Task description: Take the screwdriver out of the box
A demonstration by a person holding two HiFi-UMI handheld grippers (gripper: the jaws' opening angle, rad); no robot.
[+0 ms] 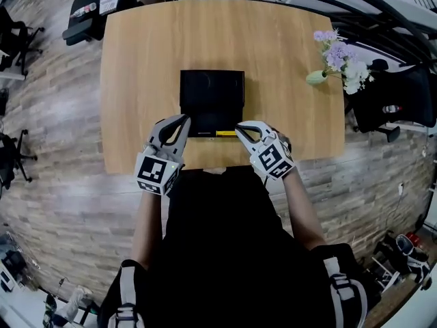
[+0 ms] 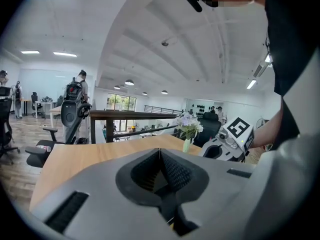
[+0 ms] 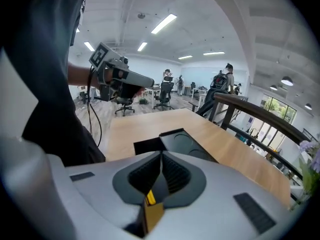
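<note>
A black box point(image 1: 212, 91) lies on the wooden table point(image 1: 136, 80), close to its near edge. A yellow screwdriver point(image 1: 226, 133) lies along the box's near side. My left gripper point(image 1: 184, 119) is at the box's near left corner with its jaws shut and empty point(image 2: 160, 151). My right gripper point(image 1: 239, 126) is at the screwdriver's right end, jaws also shut point(image 3: 161, 155). In the right gripper view the yellow screwdriver point(image 3: 150, 199) shows through the gap below the closed tips, and the box point(image 3: 185, 145) lies just beyond. Each gripper shows in the other's view: right gripper point(image 2: 230, 139), left gripper point(image 3: 120, 76).
A small vase of pale flowers point(image 1: 341, 63) stands at the table's far right corner. Office chairs point(image 1: 396, 101) stand on the wood floor around the table. The person's dark-clothed body point(image 1: 218, 251) is against the table's near edge.
</note>
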